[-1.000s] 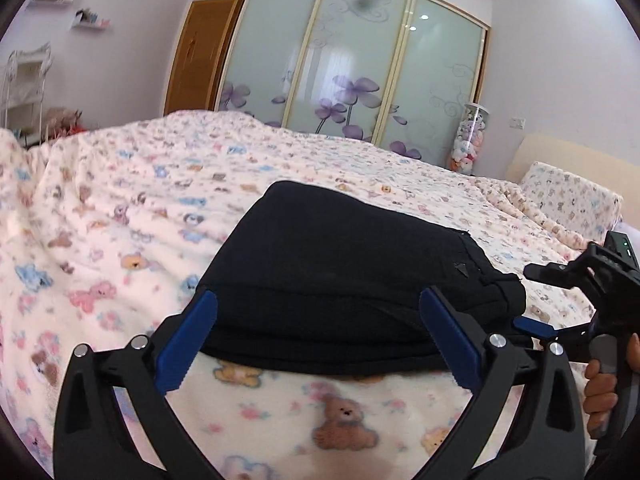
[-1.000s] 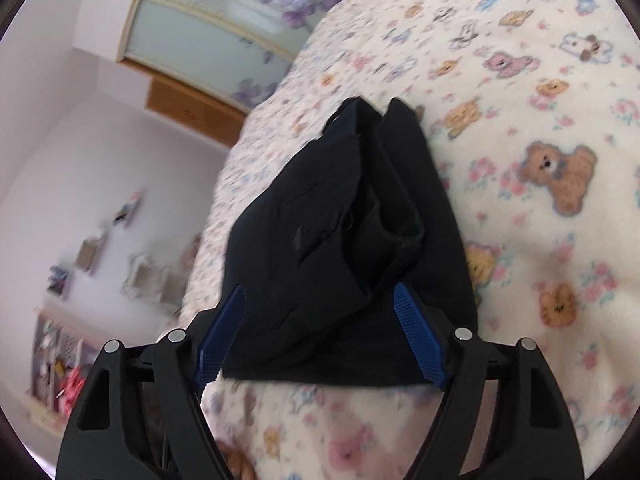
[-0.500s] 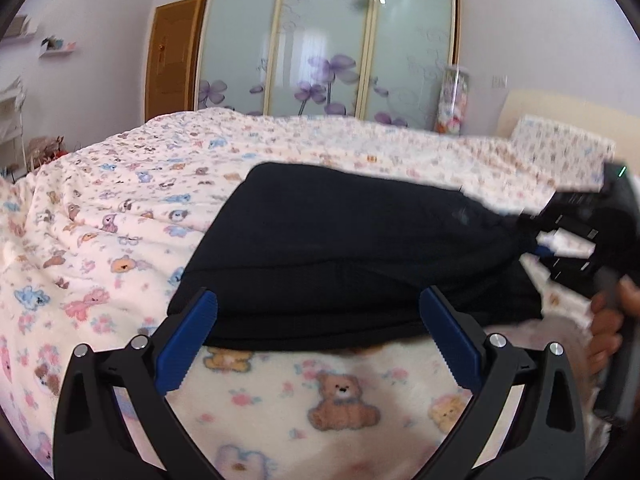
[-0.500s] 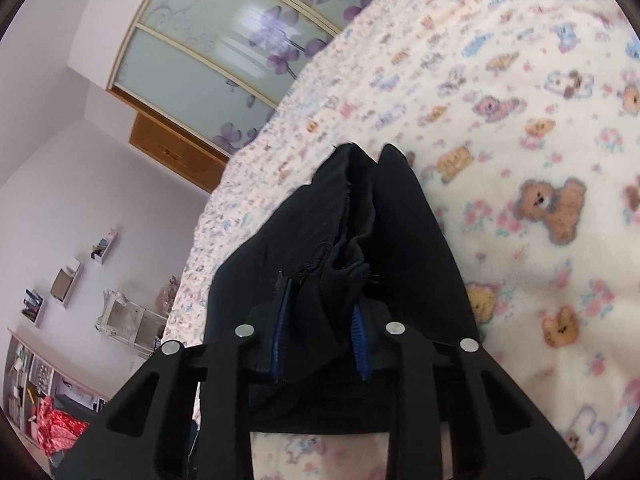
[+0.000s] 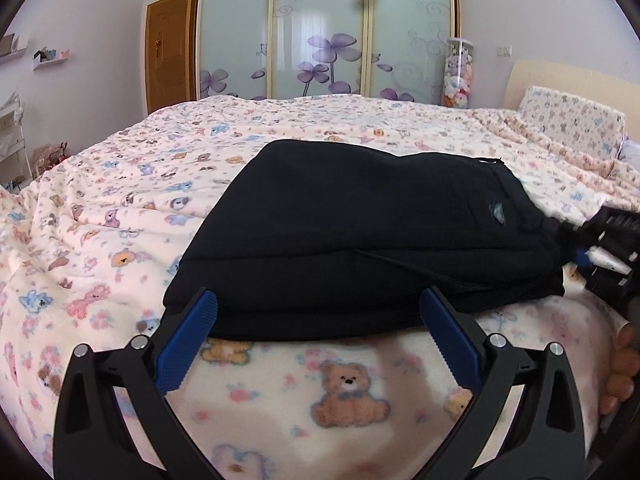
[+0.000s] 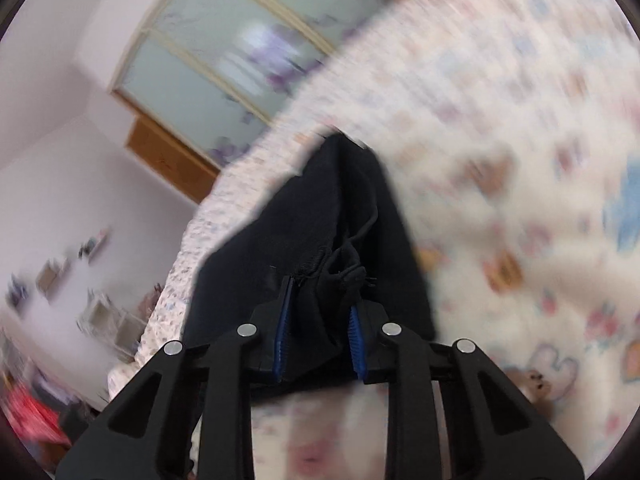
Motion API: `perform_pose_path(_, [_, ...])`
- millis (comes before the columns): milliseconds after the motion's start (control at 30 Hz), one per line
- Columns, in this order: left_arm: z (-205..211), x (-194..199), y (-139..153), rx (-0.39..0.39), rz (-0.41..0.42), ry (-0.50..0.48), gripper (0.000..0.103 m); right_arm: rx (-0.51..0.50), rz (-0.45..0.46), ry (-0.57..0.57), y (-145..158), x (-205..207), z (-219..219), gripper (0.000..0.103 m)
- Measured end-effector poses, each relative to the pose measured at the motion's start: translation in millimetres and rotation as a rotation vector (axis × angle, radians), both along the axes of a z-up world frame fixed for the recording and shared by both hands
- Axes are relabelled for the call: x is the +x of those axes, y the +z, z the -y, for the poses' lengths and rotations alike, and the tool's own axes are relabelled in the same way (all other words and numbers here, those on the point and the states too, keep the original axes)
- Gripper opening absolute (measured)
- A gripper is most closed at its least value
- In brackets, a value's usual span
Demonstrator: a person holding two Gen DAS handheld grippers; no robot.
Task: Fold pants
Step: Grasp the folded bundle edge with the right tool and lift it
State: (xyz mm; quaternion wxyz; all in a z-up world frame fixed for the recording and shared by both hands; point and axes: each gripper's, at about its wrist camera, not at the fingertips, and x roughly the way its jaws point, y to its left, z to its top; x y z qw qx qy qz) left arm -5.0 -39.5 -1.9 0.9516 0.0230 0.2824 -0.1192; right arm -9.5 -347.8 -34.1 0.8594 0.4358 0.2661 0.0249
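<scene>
Right hand-held gripper [image 6: 318,330] now clamped on pants [image 6: 320,216]

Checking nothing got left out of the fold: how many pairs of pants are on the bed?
1. The folded black pants lie on the teddy-bear blanket, one end pinched in the right gripper. Anything beneath them would be hidden.

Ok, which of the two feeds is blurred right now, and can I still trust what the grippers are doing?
Right wrist view: motion-smeared bedspread and wardrobe, yet the right gripper stays sharp, jaws pinched on the black pants. Left wrist view: crisp apart from fisheye bending; the left gripper is open at the pants' near edge.
</scene>
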Motion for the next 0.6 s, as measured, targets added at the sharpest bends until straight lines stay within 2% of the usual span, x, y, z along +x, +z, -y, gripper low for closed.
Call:
perform_pose_path(67, [-0.4, -0.1, -0.5, 0.002, -0.002, 0.002, 0.101, 0.057, -0.002, 0.027, -5.9, 4.0, 7.9, 0.031])
perform_pose_path(200, [-7.2, 2.3, -0.5, -0.032, -0.015, 0.002, 0.101, 0.018, -0.034, 0.082, 8.3, 1.8, 10.3, 0.044])
perform_pose_path(233, [-10.3, 2.4, 0.1, -0.048, -0.015, 0.004, 0.101, 0.005, -0.034, 0.062, 13.0, -3.1, 12.1, 0.052])
perform_pose_path(267, [-12.0, 1.5, 0.7, -0.059, -0.012, 0.002, 0.101, -0.030, -0.018, 0.008, 20.9, -12.5, 15.7, 0.054])
perform_pose_path(367, [-23.6, -6.1, 10.4, -0.132, 0.022, -0.026, 0.101, -0.106, 0.083, -0.055, 44.1, -27.8, 19.7, 0.054])
perform_pose_path(400, [-27.4, -8.1, 15.9, -0.156, 0.034, -0.030, 0.101, -0.133, 0.121, -0.027, 56.9, -22.8, 18.8, 0.054])
perform_pose_path(467, [-41.7, -10.5, 35.6, -0.226, 0.091, -0.019, 0.101, -0.115, 0.143, 0.056, 69.6, -4.9, 14.4, 0.055])
perform_pose_path(533, [-56.2, -4.9, 53.2, -0.299, 0.126, 0.010, 0.101, -0.055, 0.151, 0.148, 78.6, 21.2, 8.1, 0.065])
perform_pose_path(600, [-64.3, 11.0, 62.9, -0.343, 0.103, 0.020, 0.101, -0.004, 0.143, 0.214, 83.0, 49.9, 0.5, 0.066])
